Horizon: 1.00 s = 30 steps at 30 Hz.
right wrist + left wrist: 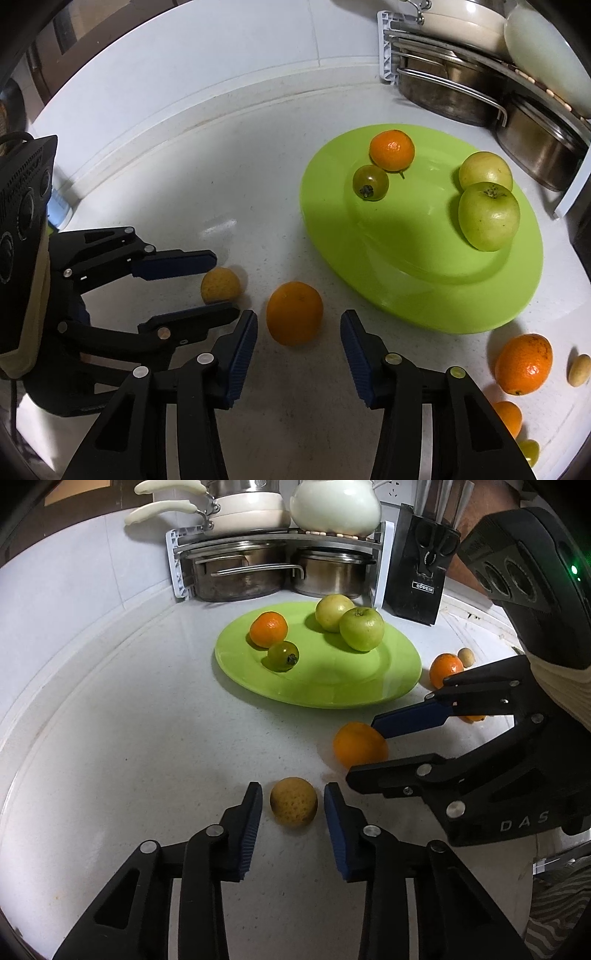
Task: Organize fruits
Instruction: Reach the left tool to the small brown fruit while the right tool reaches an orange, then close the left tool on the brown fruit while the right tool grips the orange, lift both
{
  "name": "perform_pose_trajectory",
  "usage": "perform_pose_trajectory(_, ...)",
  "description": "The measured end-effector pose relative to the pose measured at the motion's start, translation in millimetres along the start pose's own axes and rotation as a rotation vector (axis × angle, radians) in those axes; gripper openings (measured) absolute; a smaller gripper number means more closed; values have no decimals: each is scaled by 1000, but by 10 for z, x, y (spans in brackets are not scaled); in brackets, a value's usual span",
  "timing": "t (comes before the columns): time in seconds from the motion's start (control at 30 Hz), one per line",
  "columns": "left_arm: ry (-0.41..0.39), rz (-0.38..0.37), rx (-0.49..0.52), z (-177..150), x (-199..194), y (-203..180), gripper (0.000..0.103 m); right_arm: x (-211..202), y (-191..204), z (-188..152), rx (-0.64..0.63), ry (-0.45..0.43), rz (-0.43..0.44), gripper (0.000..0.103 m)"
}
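A green plate (332,686) (424,295) on the white counter holds two green apples (362,627) (487,216), an orange mandarin (268,629) (391,149) and a green tomato (283,656) (370,182). My left gripper (293,803) (221,284) is open around a small yellow dimpled fruit (293,801) (220,284) on the counter, not touching it. My right gripper (298,328) (364,747) is open around an orange (294,313) (358,744) on the counter.
Loose fruit lies right of the plate: an orange (523,363) (445,670), a small tan fruit (578,370) (465,657), another orange (511,417) and a small green fruit (530,452). A pot rack (273,568) and a knife block (419,572) stand behind.
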State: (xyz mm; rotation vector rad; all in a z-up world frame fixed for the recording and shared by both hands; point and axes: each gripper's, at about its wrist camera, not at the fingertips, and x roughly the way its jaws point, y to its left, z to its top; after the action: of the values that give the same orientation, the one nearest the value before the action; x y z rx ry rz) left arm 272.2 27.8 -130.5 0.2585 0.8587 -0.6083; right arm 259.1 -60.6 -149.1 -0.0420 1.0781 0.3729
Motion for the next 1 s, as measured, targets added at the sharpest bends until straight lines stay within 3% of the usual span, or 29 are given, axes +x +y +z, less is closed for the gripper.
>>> perform_pose_trajectory(0.07,-2,-5,-3,9,4,7,27,22,-5,11,-2,2,2,45)
perform_pose_trajectory(0.33,-3,-9,-21,10,3,14,26,95,-12,48,-8,6,9,33)
perform_pose_trajectory(1.0,-38,7,-95,36,-248,-69,26,-174,26,-6,-6,-52,6,33)
